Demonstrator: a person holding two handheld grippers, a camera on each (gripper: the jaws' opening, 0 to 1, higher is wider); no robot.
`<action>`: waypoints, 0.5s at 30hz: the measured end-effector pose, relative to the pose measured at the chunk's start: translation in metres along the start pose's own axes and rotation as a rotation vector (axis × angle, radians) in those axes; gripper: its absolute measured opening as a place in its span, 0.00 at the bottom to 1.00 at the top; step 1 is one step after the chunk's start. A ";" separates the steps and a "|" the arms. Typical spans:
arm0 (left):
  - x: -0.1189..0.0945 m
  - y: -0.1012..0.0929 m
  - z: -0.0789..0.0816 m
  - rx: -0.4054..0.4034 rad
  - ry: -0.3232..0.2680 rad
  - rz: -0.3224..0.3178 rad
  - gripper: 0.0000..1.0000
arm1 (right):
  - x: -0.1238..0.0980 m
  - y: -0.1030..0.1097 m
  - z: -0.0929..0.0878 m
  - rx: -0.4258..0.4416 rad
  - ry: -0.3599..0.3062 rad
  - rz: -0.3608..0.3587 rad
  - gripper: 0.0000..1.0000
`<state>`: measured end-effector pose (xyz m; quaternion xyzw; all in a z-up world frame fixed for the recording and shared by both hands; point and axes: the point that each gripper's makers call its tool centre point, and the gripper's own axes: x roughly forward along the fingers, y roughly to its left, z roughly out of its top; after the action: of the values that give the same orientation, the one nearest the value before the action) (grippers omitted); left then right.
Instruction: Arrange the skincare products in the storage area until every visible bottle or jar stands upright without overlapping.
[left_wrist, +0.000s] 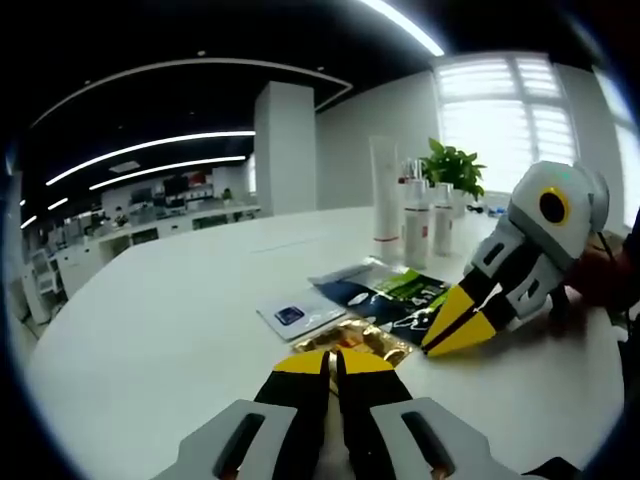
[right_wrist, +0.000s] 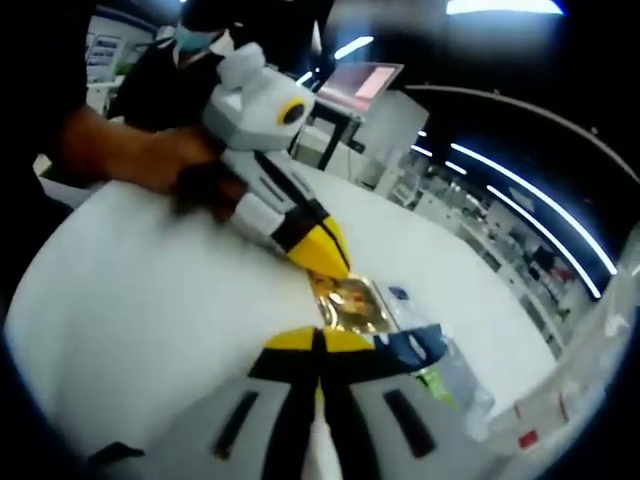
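white table (left_wrist: 150, 330) | flat sachets (left_wrist: 375, 295) near front | upright tube (left_wrist: 386, 190), bottles (left_wrist: 428, 215), potted plant (left_wrist: 452, 168) behind

Bright daylight is coming through the blinded window (left_wrist: 520, 110) in the left gripper view, blowing it out to white. Long ceiling strip lights (left_wrist: 150, 160) are glowing against a dark ceiling. The glossy white bench (left_wrist: 180, 320) is reflecting soft glare. Fisheye distortion is bending edges in both views. The right gripper view is looking blurrier, with the crinkled gold foil sachet (right_wrist: 350, 303) glinting.
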<state>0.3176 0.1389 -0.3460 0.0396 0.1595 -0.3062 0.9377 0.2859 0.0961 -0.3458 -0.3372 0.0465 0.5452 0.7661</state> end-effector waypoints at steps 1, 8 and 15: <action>0.000 0.000 0.000 0.000 0.000 0.000 0.02 | 0.000 0.000 0.000 0.000 -0.001 0.000 0.00; 0.000 0.000 0.001 -0.002 -0.005 0.001 0.02 | -0.006 -0.003 0.009 0.000 -0.050 -0.011 0.00; -0.001 0.000 0.003 -0.003 -0.019 -0.004 0.02 | -0.012 -0.013 0.012 -0.012 -0.064 -0.054 0.00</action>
<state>0.3178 0.1387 -0.3427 0.0350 0.1513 -0.3080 0.9386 0.2885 0.0914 -0.3253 -0.3251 0.0097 0.5350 0.7797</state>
